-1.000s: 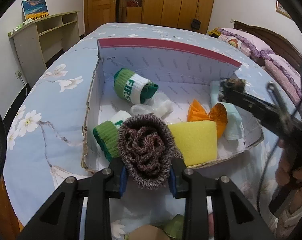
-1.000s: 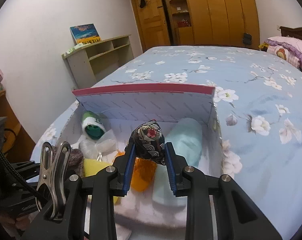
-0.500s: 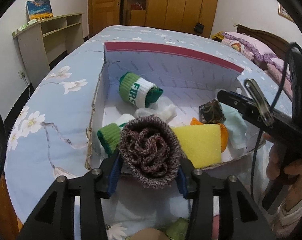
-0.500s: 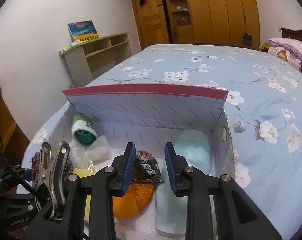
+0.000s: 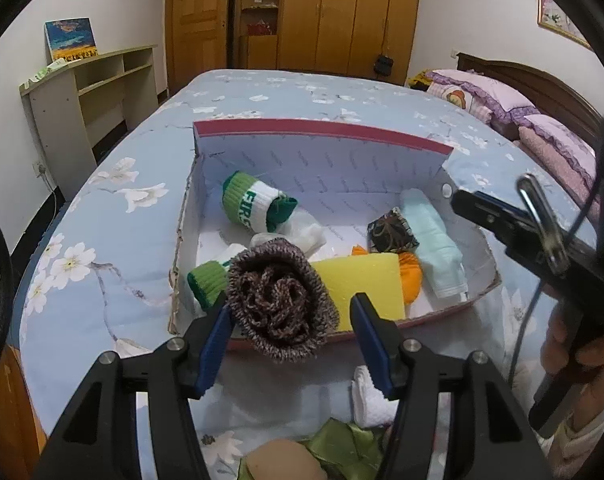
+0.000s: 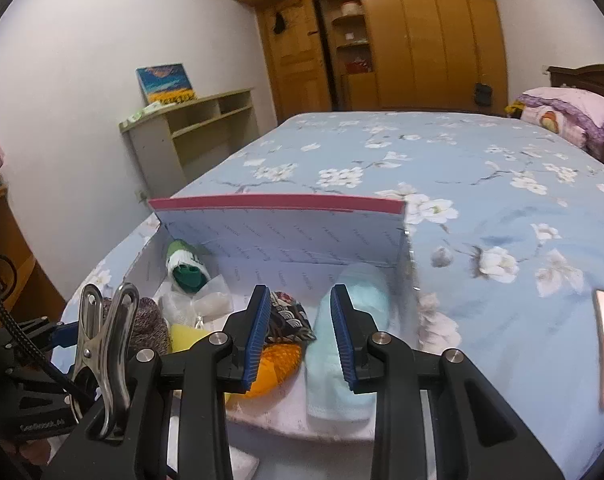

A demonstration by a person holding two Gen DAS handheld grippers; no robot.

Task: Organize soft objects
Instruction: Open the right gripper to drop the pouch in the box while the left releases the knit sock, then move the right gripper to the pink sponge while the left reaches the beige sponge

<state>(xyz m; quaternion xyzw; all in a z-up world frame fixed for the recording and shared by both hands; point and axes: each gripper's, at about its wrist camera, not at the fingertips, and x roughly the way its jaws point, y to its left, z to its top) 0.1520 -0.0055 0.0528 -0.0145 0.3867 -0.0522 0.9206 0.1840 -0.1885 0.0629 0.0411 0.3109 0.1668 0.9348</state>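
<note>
Left wrist | left hand-held gripper opening | knitted roll between jaws, seemingly touching left pad only

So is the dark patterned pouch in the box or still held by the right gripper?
In the box. The patterned pouch lies on the orange item beside the mint towel; the right gripper is open, its pads clear of it.

Left gripper low in view, blue-padded jaws opening, rolled brown-grey knitted item between them, right pad clear of it. Knit lay over near rim of shallow white cardboard box with red edge on blue floral bedspread. Inside box: green-white rolled sock, yellow sponge block, pale mint rolled towel, dark patterned pouch.
</note>
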